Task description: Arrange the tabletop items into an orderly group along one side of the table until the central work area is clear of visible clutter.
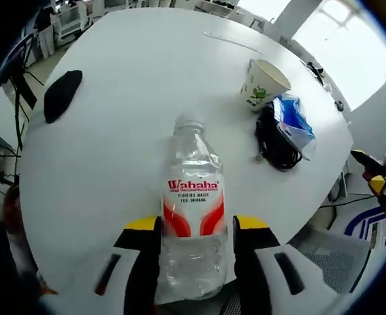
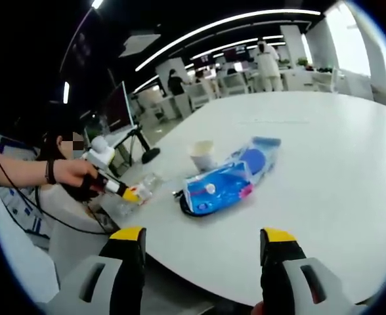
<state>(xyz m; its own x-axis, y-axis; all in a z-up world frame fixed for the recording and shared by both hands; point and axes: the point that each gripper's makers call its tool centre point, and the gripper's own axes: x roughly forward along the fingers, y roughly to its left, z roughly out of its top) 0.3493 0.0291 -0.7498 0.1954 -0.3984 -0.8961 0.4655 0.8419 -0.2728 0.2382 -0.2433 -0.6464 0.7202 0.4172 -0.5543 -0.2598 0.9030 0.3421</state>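
My left gripper (image 1: 196, 226) is shut on a clear Wahaha water bottle (image 1: 193, 216) with a red-and-white label, close to the near edge of the white table (image 1: 127, 72). In the right gripper view a hand holds that left gripper (image 2: 132, 194) with the bottle (image 2: 146, 186) at the table's left edge. My right gripper (image 2: 203, 236) stands open with nothing between its jaws, short of the table edge. A paper cup (image 1: 264, 84) stands beside a blue packet (image 1: 295, 118) and a black cable (image 1: 275, 141). The cup (image 2: 203, 154), blue packets (image 2: 222, 184) and cable (image 2: 186, 209) lie ahead of my right gripper.
A flat black oval item (image 1: 62, 95) lies at the table's left edge. A thin white strip (image 1: 235, 41) lies far across the table. Chairs, desks and people stand in the background (image 2: 265, 59). A person's arm (image 2: 29, 172) reaches in from the left.
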